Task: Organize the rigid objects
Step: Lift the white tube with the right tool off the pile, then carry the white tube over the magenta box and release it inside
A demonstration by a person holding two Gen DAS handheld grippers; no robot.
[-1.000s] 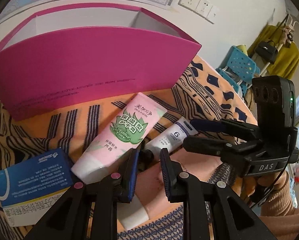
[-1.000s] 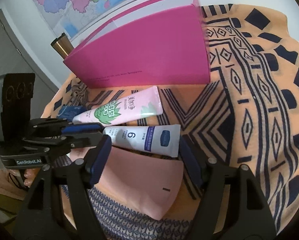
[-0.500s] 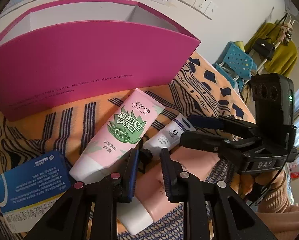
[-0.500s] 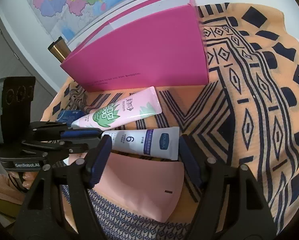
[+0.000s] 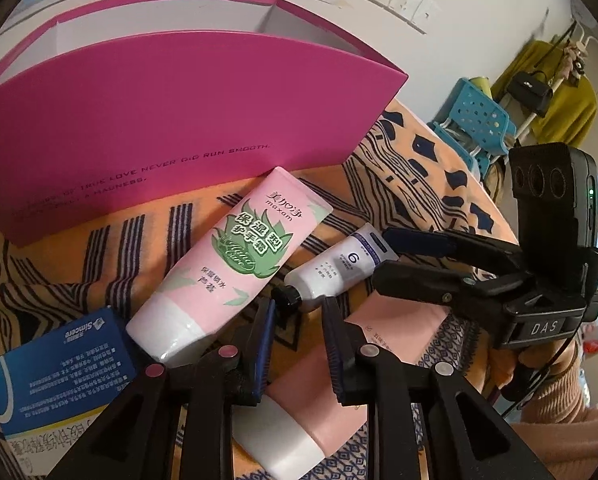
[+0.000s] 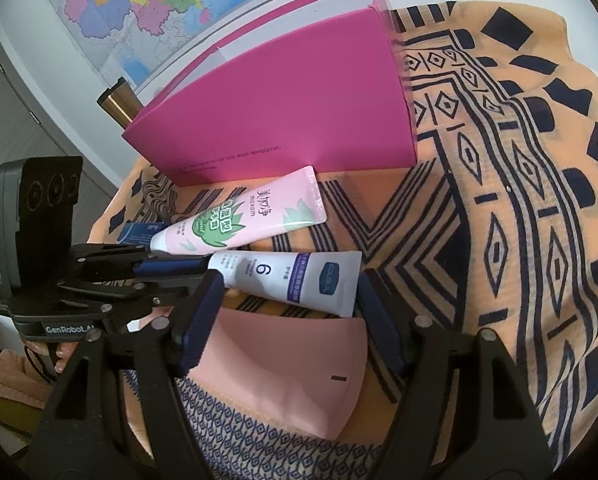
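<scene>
A white tube marked "6" lies on the patterned orange cloth, its black cap toward my left gripper. My left gripper is shut on that cap end. My right gripper stands open astride the tube's flat crimped end, its pads apart from it. A pink and green hand-cream tube lies beside it, in front of the open magenta box.
A salmon-pink tube with a white cap lies under both grippers. A blue medicine carton sits left of the hand cream. A brass-coloured cylinder stands behind the box. The table edge drops off at right, near a blue stool.
In the left wrist view the box and tubes sit slightly higher and closer than before. Both grippers keep the same jaw width, and the white tube stays where it was.
</scene>
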